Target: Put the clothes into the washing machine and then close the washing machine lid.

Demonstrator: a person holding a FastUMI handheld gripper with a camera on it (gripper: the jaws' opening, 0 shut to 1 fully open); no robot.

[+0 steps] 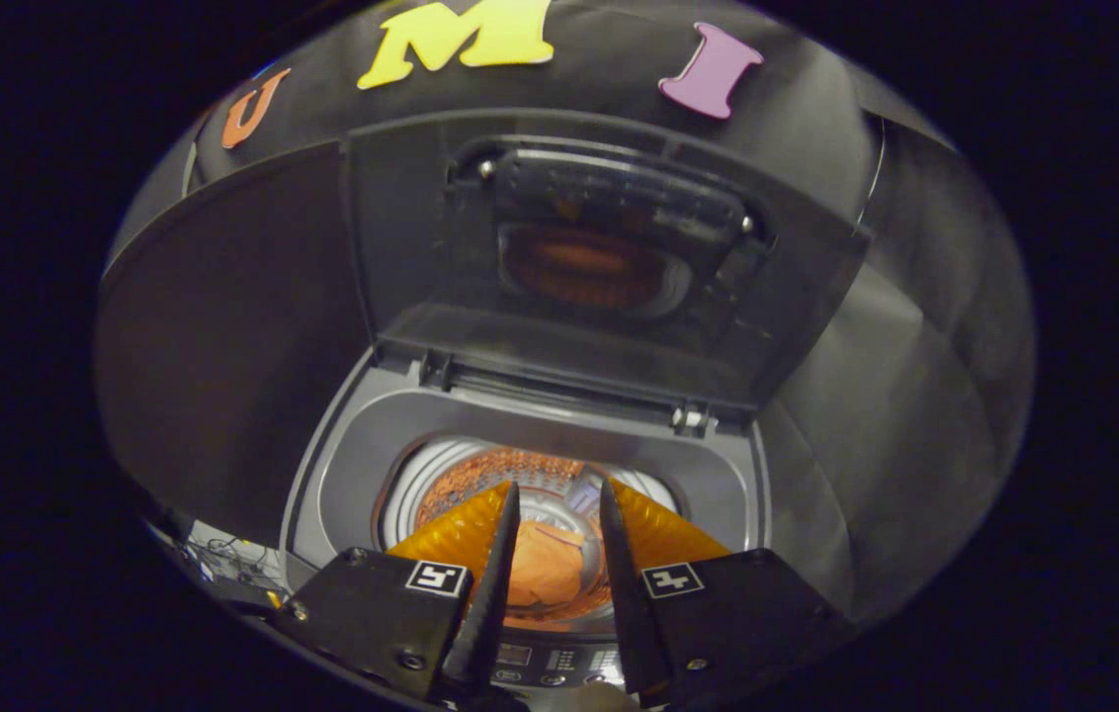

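Dark cloth walls point(223, 326) enclose the booth on all sides, and a top-loading washing machine point(342, 465) stands against the back wall. Gripper view: the washing machine lid point(609, 257) is raised, standing near upright behind the opening, hinged at the machine's rear edge; its glossy underside carries a dim orange reflection. Below it, the grey top frame surrounds a round drum point(480, 470) with a perforated metal wall. Orange clothes point(545, 569) lie inside the drum — a crumpled piece resting low in the tub, seen in the gap between the fingers. The gripper point(559, 494) hangs above the opening, pointing down into it, its two fingers set a narrow gap apart and pressing on nothing; neither finger touches the clothes. A control panel point(550, 663) with small buttons runs along the machine's front edge, just beneath the gripper's body. Beside the machine, to the left, a tangle of cables point(223, 559) lies low down — detail there is too small to make out.
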